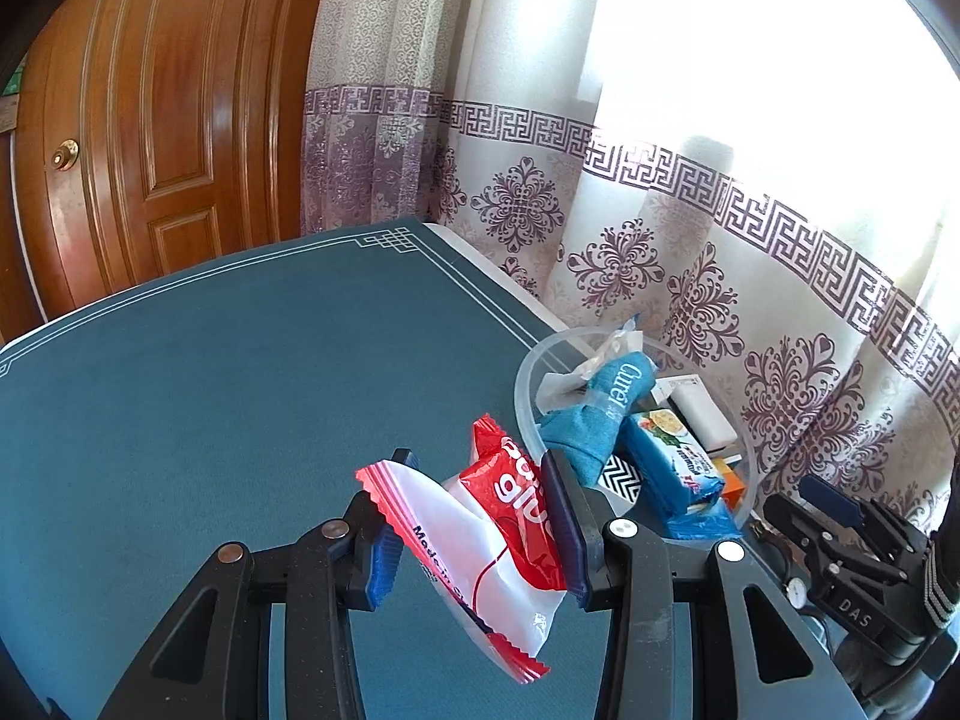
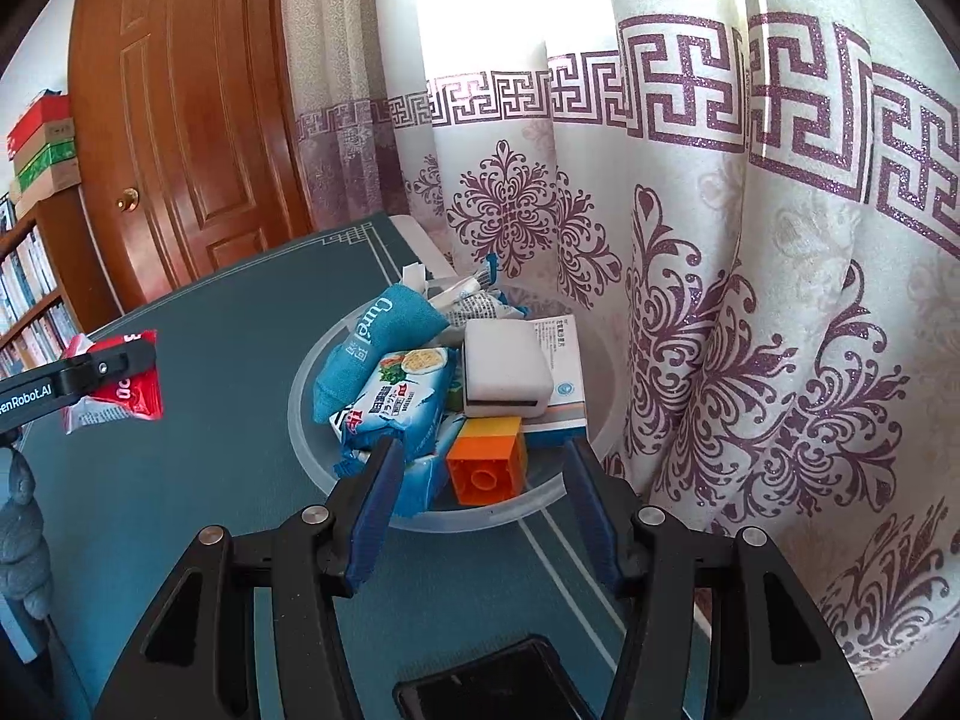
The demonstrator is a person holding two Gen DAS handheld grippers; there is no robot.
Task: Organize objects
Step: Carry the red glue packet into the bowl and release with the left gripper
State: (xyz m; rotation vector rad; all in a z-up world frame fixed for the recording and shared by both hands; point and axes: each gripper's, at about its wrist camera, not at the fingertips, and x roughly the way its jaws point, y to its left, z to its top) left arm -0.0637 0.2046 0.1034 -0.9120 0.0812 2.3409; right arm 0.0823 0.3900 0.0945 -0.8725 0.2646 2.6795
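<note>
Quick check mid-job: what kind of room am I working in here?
Most likely a room in a home: patterned curtains over a bright window, a panelled wooden door, a bookshelf, and a table under a teal mat.

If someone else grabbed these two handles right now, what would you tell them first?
Left gripper: shut on the red and white snack packet, held above the green table mat, short of the bowl.
Right gripper: open, empty, at the near rim of the clear bowl.
Done: blue Curel pouch, blue noodle packet, white sponge and orange block lie in the bowl.
Left: probably drop the packet in.
</note>
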